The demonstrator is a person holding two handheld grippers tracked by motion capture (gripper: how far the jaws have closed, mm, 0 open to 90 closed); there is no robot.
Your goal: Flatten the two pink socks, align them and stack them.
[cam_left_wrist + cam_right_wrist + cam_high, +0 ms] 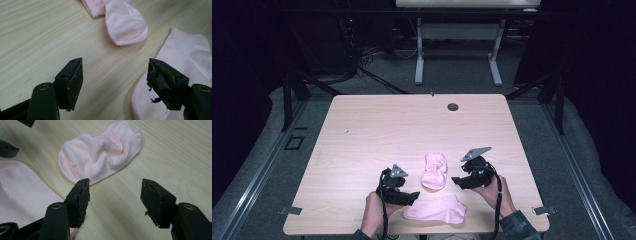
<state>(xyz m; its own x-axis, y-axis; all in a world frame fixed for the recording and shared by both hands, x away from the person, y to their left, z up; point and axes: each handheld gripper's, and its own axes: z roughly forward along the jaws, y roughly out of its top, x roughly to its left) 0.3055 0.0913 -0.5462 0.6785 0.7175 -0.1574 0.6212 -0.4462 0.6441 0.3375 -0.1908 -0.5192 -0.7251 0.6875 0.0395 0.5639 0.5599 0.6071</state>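
Note:
Two pink socks lie near the front edge of the wooden table [377, 125]. One sock [434, 170] [125, 22] [100, 155] is crumpled and sits between the two grippers. The other sock [437, 210] [185, 50] [20, 190] lies flat, closer to the person. My left gripper [413, 196] [115, 70] is open over bare wood, with its right jaw above the flat sock's edge. My right gripper [457, 181] [115, 190] is open just short of the crumpled sock, nothing between its jaws. The left gripper's jaw tips [7, 148] appear at the top left of the right gripper view.
A dark round grommet hole [453, 106] sits near the table's far edge. Metal clips [291, 210] [544, 210] stick out at the front corners. Another table's white legs [457, 55] stand on the grey floor behind. The far half of the tabletop is bare wood.

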